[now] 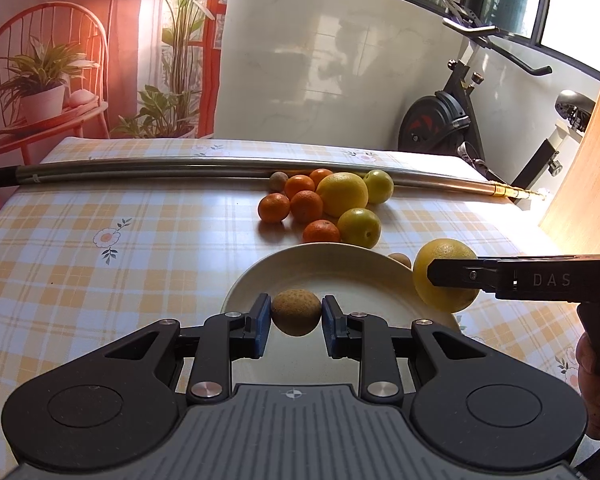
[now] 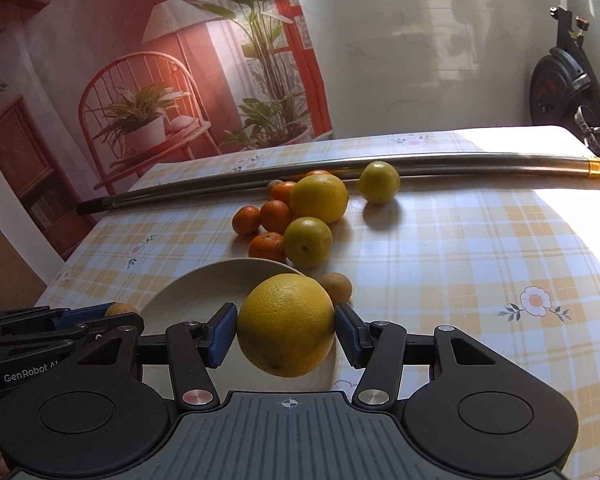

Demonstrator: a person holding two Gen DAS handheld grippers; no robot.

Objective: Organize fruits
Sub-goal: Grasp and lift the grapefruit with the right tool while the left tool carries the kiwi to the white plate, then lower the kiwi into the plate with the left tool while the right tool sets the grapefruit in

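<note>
We hold both fruits over the plate (image 1: 380,264). Our right gripper (image 2: 286,330), pinching the big yellow orange (image 2: 286,324), hangs at its right rim; our left gripper (image 1: 296,314), clamping the small brown fruit (image 1: 296,312), sits nearer its middle.

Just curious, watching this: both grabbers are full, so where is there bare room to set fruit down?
The plate is bare inside. The tablecloth left of it lies open up to the metal pole, and so does the sunny stretch right of the fruit pile. Between plate and pole it is crowded.
</note>
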